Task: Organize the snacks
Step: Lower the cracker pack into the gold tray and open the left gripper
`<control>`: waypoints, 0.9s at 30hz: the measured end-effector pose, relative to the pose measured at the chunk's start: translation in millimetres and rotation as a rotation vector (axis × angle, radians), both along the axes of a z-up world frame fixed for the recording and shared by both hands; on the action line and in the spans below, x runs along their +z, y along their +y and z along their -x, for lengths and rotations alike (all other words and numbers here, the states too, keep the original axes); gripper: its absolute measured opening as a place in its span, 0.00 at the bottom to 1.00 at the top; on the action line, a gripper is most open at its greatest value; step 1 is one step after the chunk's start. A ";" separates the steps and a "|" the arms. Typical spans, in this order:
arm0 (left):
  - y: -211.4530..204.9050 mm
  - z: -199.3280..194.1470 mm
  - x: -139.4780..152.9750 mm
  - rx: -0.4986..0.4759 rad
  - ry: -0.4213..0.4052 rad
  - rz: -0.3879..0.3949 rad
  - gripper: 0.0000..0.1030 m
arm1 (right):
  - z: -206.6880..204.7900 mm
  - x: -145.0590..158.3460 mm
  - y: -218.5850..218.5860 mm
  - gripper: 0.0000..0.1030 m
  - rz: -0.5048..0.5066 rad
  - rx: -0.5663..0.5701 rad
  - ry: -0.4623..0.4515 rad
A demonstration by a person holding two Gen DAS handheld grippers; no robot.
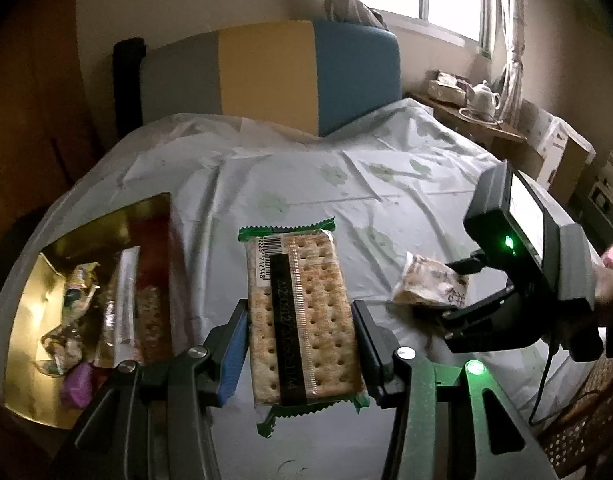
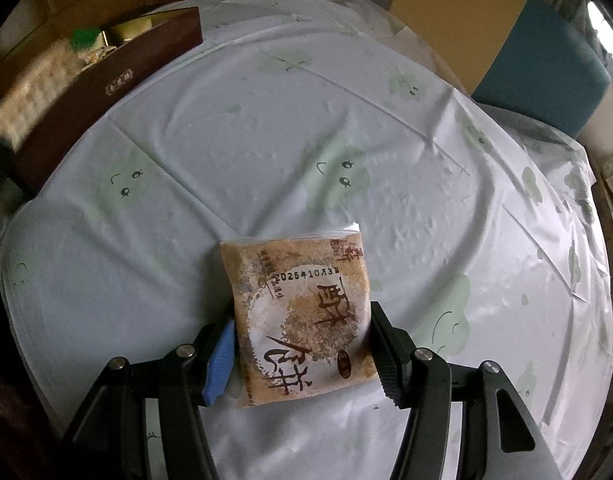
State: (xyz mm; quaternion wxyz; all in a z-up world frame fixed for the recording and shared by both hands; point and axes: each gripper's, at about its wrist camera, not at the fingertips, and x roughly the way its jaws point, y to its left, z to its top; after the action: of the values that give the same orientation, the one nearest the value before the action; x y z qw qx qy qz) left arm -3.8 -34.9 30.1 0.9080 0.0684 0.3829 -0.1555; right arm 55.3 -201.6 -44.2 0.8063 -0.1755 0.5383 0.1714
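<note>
My left gripper (image 1: pixel 300 344) is shut on a clear cracker pack (image 1: pixel 302 320) with green ends, held above the table. A gold-lined snack box (image 1: pixel 30 300) with dark red walls sits to its left, holding several wrapped snacks (image 1: pixel 72 284). My right gripper (image 2: pixel 302 356) is shut on a brown pastry packet (image 2: pixel 302 316) with Chinese characters and a printed date. In the left wrist view the right gripper (image 1: pixel 446 300) holds that packet (image 1: pixel 428 284) at the right. The box also shows in the right wrist view (image 2: pixel 102 80) at the far left.
A round table (image 2: pixel 266 140) is covered by a pale cloth with green cloud prints. A chair (image 1: pixel 266 76) with grey, yellow and blue panels stands behind it. A side table with a white teapot (image 1: pixel 484 94) is at the back right, under the window.
</note>
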 end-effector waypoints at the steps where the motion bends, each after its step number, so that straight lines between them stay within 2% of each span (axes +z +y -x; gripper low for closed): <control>1: 3.0 0.7 1.6 0.007 -0.001 0.003 0.48 | -0.7 0.0 -0.4 0.58 0.001 0.002 -0.002; 13: 38.0 -3.2 4.7 0.087 0.013 0.015 0.48 | 7.0 3.4 0.3 0.58 0.011 0.010 -0.016; 18: 73.0 -4.5 6.0 0.146 0.032 0.044 0.48 | 7.4 4.7 1.0 0.58 0.019 0.019 -0.022; 21: 111.7 -8.4 9.3 0.230 0.058 0.105 0.48 | 7.6 5.3 1.9 0.58 0.026 0.024 -0.024; 24: 171.3 -15.1 14.9 0.385 0.083 0.208 0.48 | 7.3 5.3 1.7 0.58 0.027 0.028 -0.024; 27: 227.2 -16.8 19.5 0.540 0.077 0.269 0.48 | 7.4 5.3 2.1 0.58 0.032 0.031 -0.027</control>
State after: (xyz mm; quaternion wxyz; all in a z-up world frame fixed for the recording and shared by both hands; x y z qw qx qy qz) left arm 13.0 192.2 49.6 0.9023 -0.1626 0.3972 0.0396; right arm 47.9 -199.6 -38.9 0.8078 -0.1990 0.5272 0.1730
